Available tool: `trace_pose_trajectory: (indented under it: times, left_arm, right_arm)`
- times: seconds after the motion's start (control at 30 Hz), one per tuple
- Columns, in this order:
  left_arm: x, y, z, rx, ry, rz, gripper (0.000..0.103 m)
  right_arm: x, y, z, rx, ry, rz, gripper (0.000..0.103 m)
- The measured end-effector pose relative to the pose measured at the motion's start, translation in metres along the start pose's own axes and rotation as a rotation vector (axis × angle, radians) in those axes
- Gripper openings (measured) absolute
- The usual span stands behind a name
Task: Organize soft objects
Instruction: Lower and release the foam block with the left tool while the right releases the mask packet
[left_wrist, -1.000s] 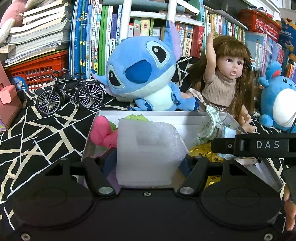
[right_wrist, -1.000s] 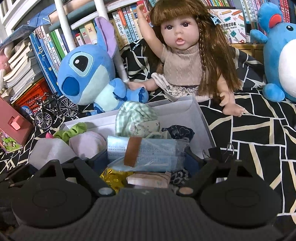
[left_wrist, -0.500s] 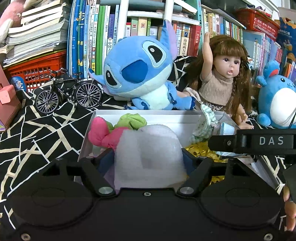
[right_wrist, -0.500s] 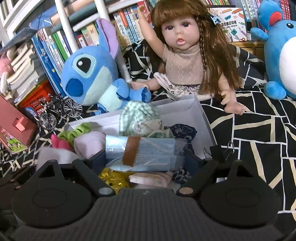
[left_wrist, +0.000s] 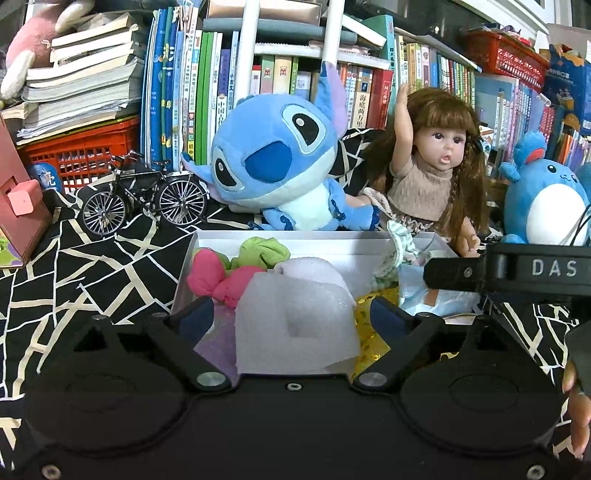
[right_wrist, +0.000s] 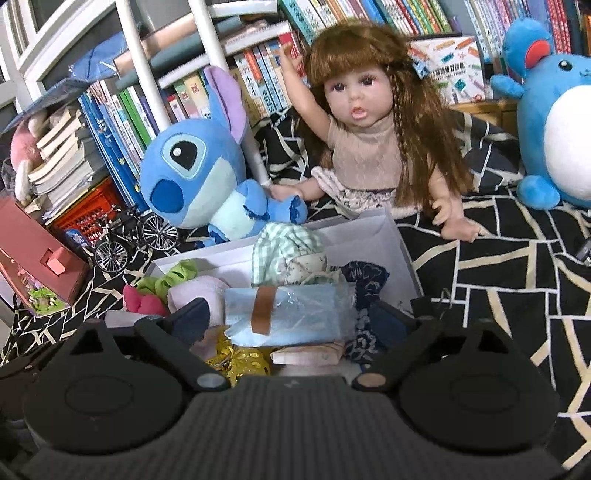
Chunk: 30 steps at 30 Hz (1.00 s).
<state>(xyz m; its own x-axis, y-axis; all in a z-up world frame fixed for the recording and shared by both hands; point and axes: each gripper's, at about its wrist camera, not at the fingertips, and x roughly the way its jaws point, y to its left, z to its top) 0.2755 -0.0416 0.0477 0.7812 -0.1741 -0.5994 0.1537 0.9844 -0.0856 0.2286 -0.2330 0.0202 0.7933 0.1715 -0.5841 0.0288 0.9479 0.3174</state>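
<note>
Books and plush toys back a black patterned cloth bearing a white box (left_wrist: 258, 236). Inside lie a foam sheet (left_wrist: 295, 325) and mask packet (right_wrist: 288, 314), now released: the left gripper (left_wrist: 291, 317) and right gripper (right_wrist: 284, 317) jaws are opening, clear of both, so each is placed.

Landmark — long-haired doll (right_wrist: 373, 147), seated on black-and-white patterned cloth (right_wrist: 498, 266), one arm raised. Blue big-eared plush (left_wrist: 280, 166) just beside doll, on raised-arm side, its foot touching doll's lowered hand. Model bicycle (left_wrist: 144, 199) farther out past that plush. Round blue-and-white plush (right_wrist: 554, 133) on doll's other side. Book rows (left_wrist: 207, 92) behind doll — red crate (left_wrist: 81, 151) under stacked books beyond bicycle.
</note>
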Motion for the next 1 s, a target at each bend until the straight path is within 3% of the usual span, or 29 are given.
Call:
trace_pose_trajectory:
  times: [0.23, 1.0]
  left_arm:
    - [-0.019, -0.001, -0.006, 0.010, -0.017, -0.010, 0.095]
    - [-0.076, 0.002, -0.028, 0.045, -0.107, -0.041, 0.097]
  right_arm:
    - [-0.022, -0.001, -0.004, -0.025, -0.055, 0.009, 0.103]
    - [-0.072, -0.003, -0.027, -0.082, -0.179, 0.019, 0.103]
